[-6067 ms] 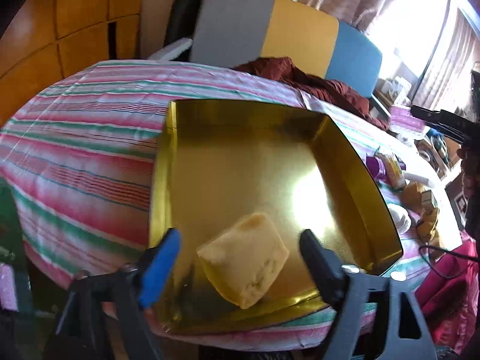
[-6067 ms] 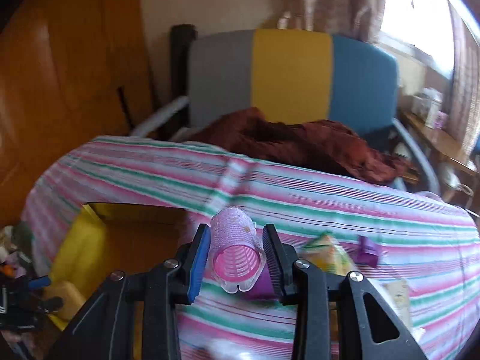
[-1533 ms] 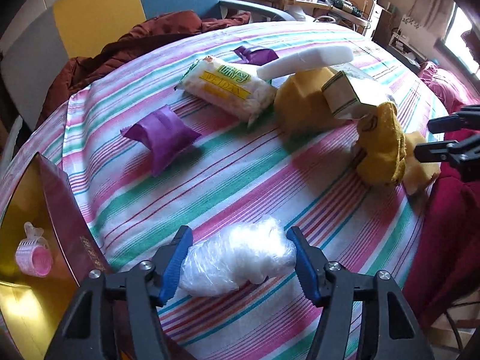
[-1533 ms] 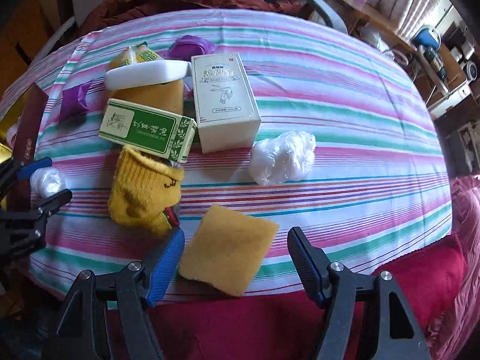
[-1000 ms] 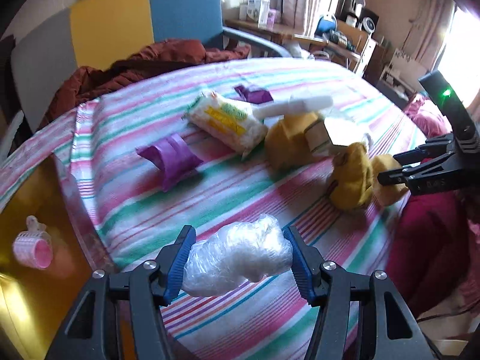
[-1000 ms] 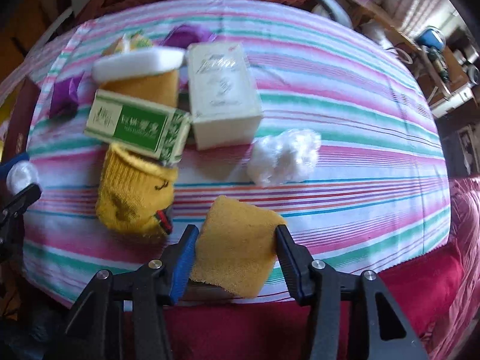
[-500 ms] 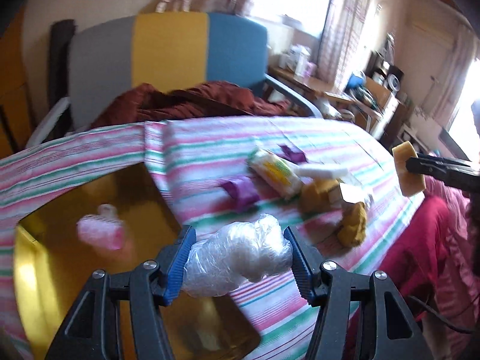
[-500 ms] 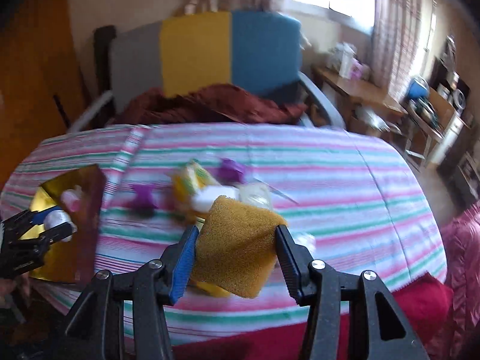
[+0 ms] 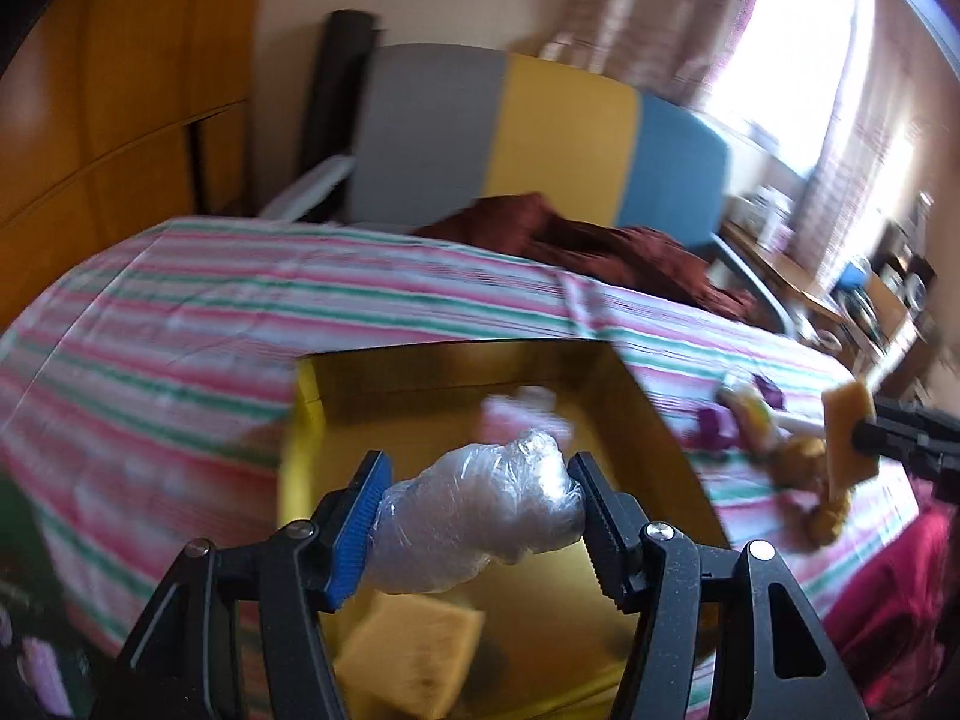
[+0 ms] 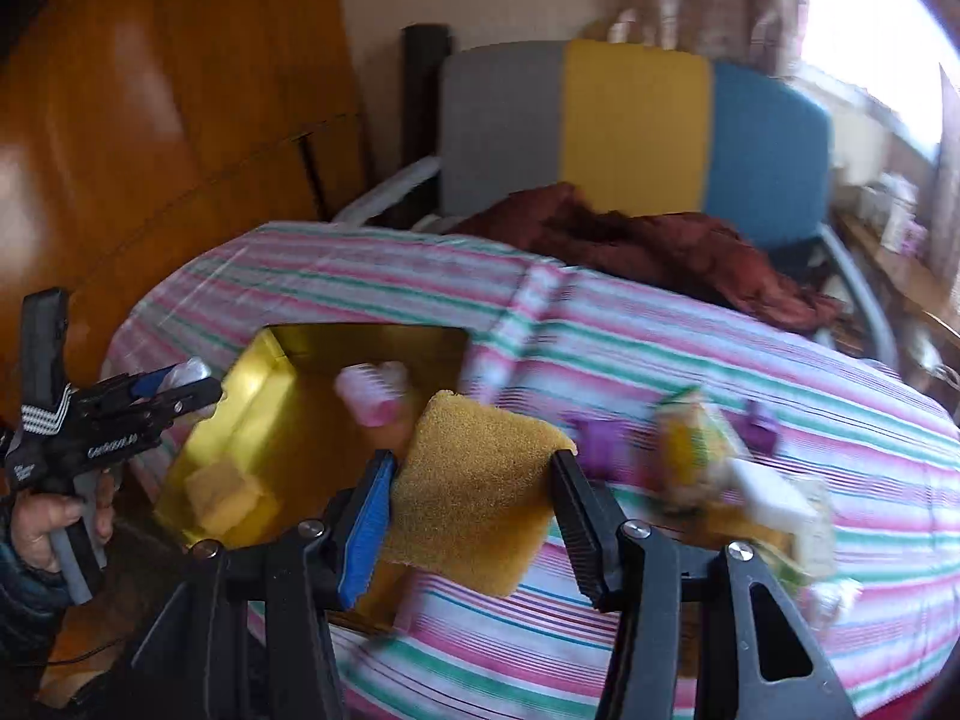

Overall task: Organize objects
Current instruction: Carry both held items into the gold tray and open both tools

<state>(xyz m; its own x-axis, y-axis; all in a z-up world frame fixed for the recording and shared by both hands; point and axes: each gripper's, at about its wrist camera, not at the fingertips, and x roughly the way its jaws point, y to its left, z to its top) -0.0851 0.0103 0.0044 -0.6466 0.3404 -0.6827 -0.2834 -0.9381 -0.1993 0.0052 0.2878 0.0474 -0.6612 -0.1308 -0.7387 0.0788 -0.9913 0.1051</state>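
My left gripper (image 9: 477, 531) is shut on a crumpled clear plastic bag (image 9: 480, 516) and holds it above the gold box (image 9: 654, 438). A yellow sponge (image 9: 408, 663) and a pink hair roller (image 9: 528, 405) lie inside the box. My right gripper (image 10: 474, 507) is shut on a dark-yellow sponge (image 10: 474, 486), held in the air just right of the gold box (image 10: 252, 396). The left gripper (image 10: 174, 387) with the bag shows at the left of the right wrist view.
The striped tablecloth (image 10: 690, 360) covers a round table. Purple pouches (image 10: 600, 441), a green-yellow packet (image 10: 690, 438), a white bar (image 10: 774, 495) and other items lie to the right. A tricolour chair (image 10: 630, 126) with a maroon cloth (image 10: 660, 240) stands behind.
Both grippers closed on their items and lifted them off the table. They swung left toward the gold box; the left one now hangs over it.
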